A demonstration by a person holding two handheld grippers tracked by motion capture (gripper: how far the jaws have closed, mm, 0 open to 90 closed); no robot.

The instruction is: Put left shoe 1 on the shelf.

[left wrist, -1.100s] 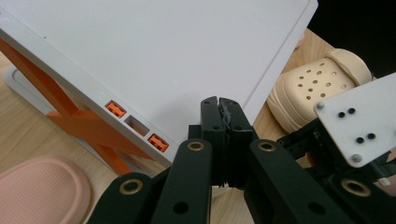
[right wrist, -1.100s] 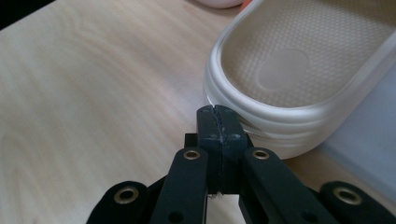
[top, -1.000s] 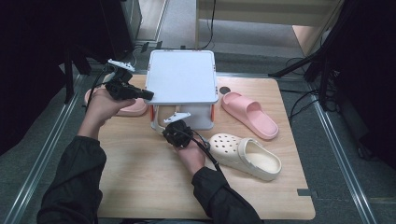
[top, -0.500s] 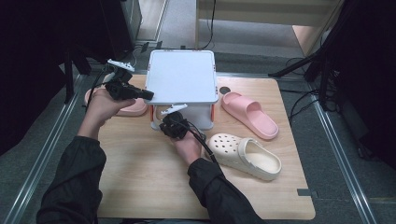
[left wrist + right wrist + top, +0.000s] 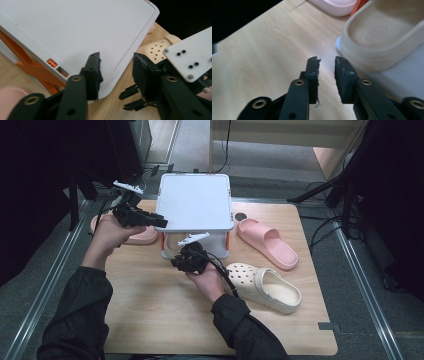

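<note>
Standing at the table's far middle, the white storage box (image 5: pixel 196 202) lifts its square lid toward the left gripper (image 5: pixel 159 221), whose jaws have just spread around the lid's corner. Below it, the right gripper (image 5: pixel 326 66) has just parted, empty, beside a beige clog (image 5: pixel 382 35) inside the box.

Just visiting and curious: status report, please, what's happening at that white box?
Left gripper just opened, lid corner between its jaws. Right gripper just opened, empty, beige shoe just ahead. Nothing in the way.
</note>
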